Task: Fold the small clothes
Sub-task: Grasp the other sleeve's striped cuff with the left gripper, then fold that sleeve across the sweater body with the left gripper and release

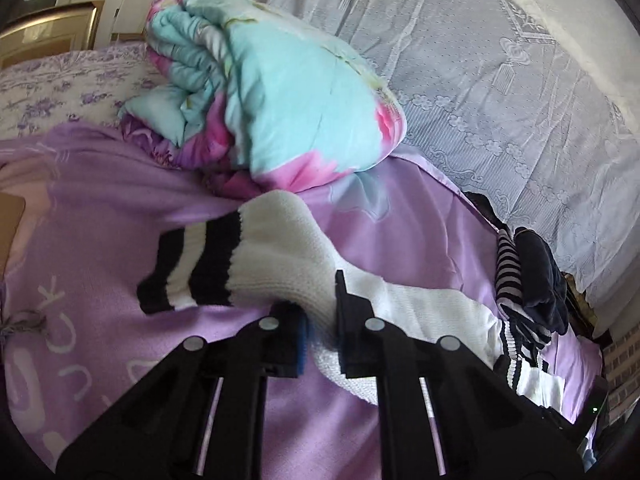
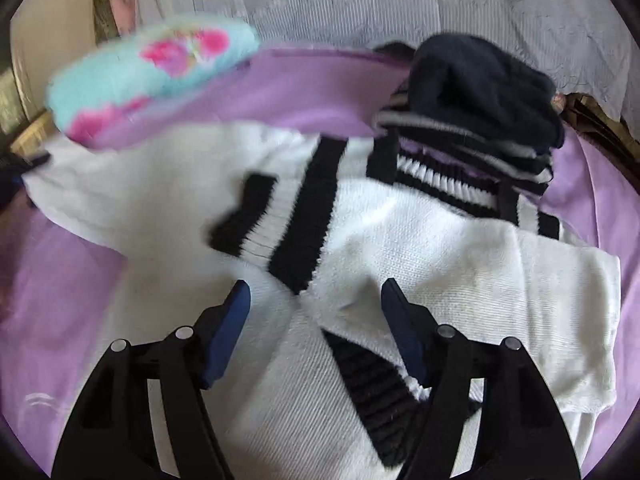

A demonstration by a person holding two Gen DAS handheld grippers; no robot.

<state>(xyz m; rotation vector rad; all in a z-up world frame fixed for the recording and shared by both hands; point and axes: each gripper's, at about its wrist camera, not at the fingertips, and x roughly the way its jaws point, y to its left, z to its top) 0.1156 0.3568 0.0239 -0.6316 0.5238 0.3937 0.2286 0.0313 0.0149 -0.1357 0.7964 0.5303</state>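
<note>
Your left gripper (image 1: pixel 320 320) is pinching the white sweater (image 1: pixel 304 256) by its sleeve, at the lower centre of the left wrist view. The striped cuff (image 1: pixel 188 264) hangs out to the left of the pinch, above the purple sheet (image 1: pixel 100 208). That grip suits carrying the sleeve across the body of the garment.

Your right gripper (image 2: pixel 316 308) stands spread, with nothing between its pads. It hovers over the sweater's body at the lower centre of the right wrist view, near the black-and-white ribbed bands (image 2: pixel 288 216). From there it is placed to pin the fabric or take a second hold while the sleeve comes over.

The sweater lies on the bed, filling the centre and lower right of that view. A stack (image 2: pixel 480 112) of dark and striped clothes sits at upper right, touching the sweater's far edge; it appears to be the finished pile. A rolled quilt (image 1: pixel 272 100) lies at upper left, apart from the work.
</note>
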